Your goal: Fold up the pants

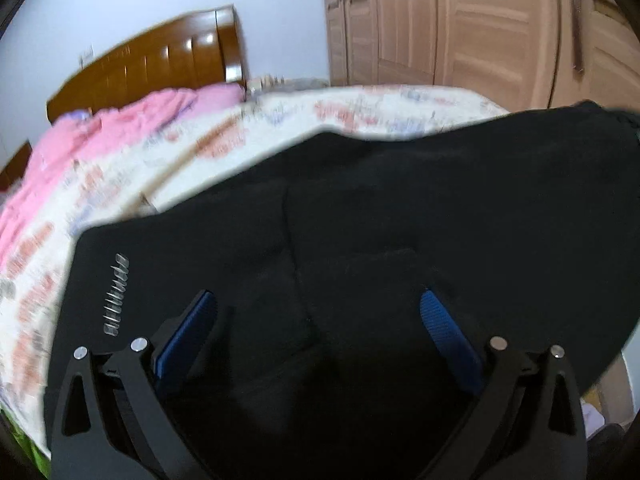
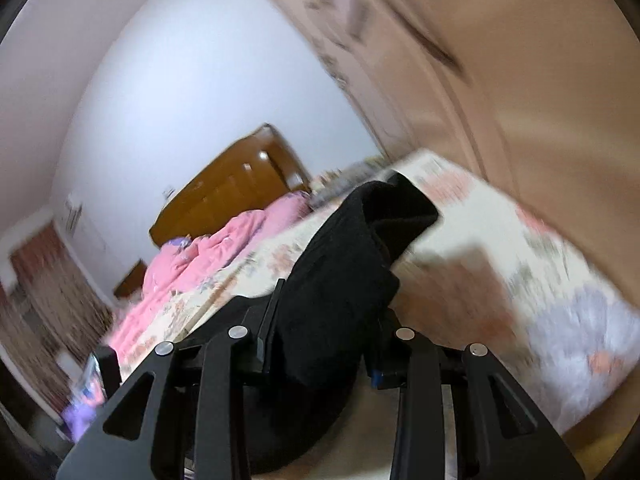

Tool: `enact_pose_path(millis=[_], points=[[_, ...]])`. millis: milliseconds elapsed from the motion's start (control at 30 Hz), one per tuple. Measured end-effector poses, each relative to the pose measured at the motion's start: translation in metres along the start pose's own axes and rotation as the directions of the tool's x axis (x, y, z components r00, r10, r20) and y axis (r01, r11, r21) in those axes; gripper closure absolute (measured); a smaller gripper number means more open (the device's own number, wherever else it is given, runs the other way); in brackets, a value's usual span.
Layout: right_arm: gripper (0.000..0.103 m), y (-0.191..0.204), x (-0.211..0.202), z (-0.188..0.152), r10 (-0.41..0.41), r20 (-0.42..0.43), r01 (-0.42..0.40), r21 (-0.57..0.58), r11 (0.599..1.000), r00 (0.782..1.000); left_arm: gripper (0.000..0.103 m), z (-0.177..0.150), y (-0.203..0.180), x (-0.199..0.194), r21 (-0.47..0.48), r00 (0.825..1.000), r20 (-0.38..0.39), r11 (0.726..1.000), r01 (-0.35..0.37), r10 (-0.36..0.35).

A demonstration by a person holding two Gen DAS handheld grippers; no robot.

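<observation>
Black pants lie spread across the near part of the bed, with a silver logo at their left side. My left gripper hovers over them, open, its blue pads wide apart and nothing pressed between them. In the right wrist view a thick bunch of the black pants rises from between the fingers of my right gripper, which is shut on it and holds it lifted off the bed. The picture is blurred by motion.
The bed has a floral sheet, a pink quilt bunched at the far left and a brown headboard. A wooden wardrobe stands behind the bed on the right. A white wall lies beyond.
</observation>
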State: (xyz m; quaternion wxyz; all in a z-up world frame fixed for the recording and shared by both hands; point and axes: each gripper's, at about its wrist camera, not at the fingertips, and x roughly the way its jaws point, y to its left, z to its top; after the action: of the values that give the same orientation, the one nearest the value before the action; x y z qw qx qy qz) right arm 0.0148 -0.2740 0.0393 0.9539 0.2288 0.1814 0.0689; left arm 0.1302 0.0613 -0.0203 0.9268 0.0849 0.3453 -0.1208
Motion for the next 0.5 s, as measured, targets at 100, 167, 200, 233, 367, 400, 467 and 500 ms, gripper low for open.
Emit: enact_pose_path(millis=[100, 167, 200, 233, 367, 400, 467, 500], points=[[0.070, 0.073, 0.010, 0.010, 0.053, 0.010, -0.050, -0.191, 0.980, 0.999, 0.002, 0.003, 0.032, -0.043, -0.098, 0.992, 0.128, 0.995, 0.011, 0.002], [0.070, 0.120, 0.024, 0.010, 0.092, -0.002, -0.089, -0.297, 0.951, 0.996, 0.002, -0.001, 0.067, -0.065, -0.191, 0.981, 0.177, 0.981, -0.038, 0.073], [0.070, 0.138, 0.031, 0.008, 0.109, -0.010, -0.106, -0.330, 0.938, 0.994, 0.002, -0.006, 0.090, -0.077, -0.256, 0.972, 0.194, 0.963, -0.084, 0.136], [0.070, 0.163, 0.042, 0.003, 0.135, -0.026, -0.135, -0.375, 0.917, 0.991, 0.002, -0.013, 0.109, -0.087, -0.310, 0.963, 0.199, 0.943, -0.116, 0.184], [0.069, 0.254, 0.088, -0.032, 0.196, -0.118, -0.229, -0.523, 0.821, 0.973, 0.002, -0.050, 0.176, -0.127, -0.476, 0.928, 0.198, 0.859, -0.190, 0.315], [0.069, 0.281, 0.101, -0.050, 0.208, -0.150, -0.256, -0.572, 0.779, 0.967, 0.002, -0.063, 0.190, -0.138, -0.511, 0.919, 0.187, 0.834, -0.210, 0.347], [0.070, 0.317, 0.117, -0.083, 0.204, -0.205, -0.289, -0.652, 0.701, 0.957, 0.002, -0.083, 0.207, -0.154, -0.550, 0.906, 0.175, 0.801, -0.235, 0.386], [0.070, 0.333, 0.123, -0.103, 0.194, -0.246, -0.312, -0.688, 0.655, 0.950, 0.002, -0.093, 0.216, -0.160, -0.566, 0.899, 0.160, 0.784, -0.254, 0.407]])
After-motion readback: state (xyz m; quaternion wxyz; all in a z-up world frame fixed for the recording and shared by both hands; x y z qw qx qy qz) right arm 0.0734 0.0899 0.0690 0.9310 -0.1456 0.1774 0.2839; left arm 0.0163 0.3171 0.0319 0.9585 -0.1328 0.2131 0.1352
